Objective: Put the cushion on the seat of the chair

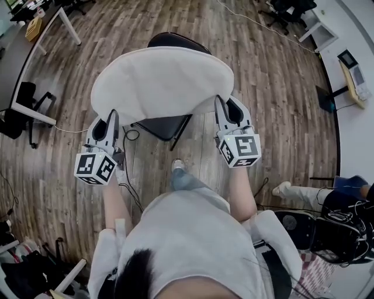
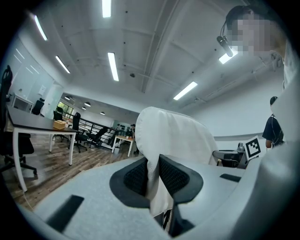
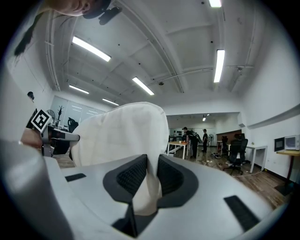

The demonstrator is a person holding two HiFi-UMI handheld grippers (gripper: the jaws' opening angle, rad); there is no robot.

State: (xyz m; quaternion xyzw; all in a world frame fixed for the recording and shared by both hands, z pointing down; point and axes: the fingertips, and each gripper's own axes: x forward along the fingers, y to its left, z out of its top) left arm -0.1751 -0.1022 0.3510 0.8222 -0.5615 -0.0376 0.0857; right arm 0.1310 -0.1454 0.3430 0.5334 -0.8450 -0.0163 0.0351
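A white cushion [image 1: 160, 82] hangs flat in the air between both grippers, covering most of a black chair [image 1: 169, 125] below it. My left gripper [image 1: 112, 114] is shut on the cushion's near left edge, and my right gripper [image 1: 221, 105] is shut on its near right edge. In the left gripper view the cushion [image 2: 173, 140] rises from between the black pads [image 2: 178, 178]. The right gripper view shows the cushion's fabric [image 3: 122, 136] pinched the same way between the pads [image 3: 168, 178]. Only the chair's back rim [image 1: 178, 40] and a corner of its seat show.
Wood floor [image 1: 280, 87] lies all round the chair. A white desk [image 1: 35, 58] stands at the left, office chairs [image 1: 286, 11] at the back, a counter [image 1: 353, 76] at the right. A person's legs [image 1: 304, 193] and bags [image 1: 327, 233] are at the lower right. Cables trail near my feet.
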